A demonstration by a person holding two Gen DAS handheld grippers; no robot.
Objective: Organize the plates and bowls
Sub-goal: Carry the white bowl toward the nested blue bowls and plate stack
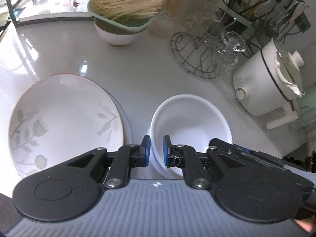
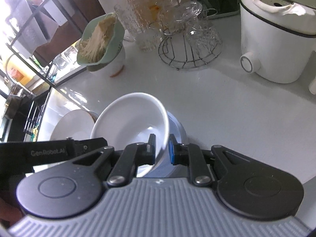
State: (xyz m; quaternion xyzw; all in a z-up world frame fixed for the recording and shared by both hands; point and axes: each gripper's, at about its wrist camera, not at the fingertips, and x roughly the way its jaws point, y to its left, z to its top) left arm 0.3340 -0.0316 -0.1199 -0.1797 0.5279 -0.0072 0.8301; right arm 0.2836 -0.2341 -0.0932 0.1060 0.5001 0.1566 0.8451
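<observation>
In the left wrist view, my left gripper (image 1: 157, 148) is shut on the near rim of stacked white bowls (image 1: 191, 118) on the white counter. A floral white plate (image 1: 63, 122) lies on another plate to their left. In the right wrist view, my right gripper (image 2: 162, 148) is shut on the rim of the white bowl (image 2: 130, 120), which tilts inside a bluish-white bowl (image 2: 177, 130). The plate (image 2: 73, 124) shows at the left behind it. The left gripper's black body enters from the left edge.
A white electric pot (image 1: 266, 85) stands at the right. A wire rack with glasses (image 1: 207, 53) is behind the bowls. A green strainer of noodles on a white bowl (image 1: 122, 19) stands at the back. A utensil rack (image 1: 276, 9) is far right.
</observation>
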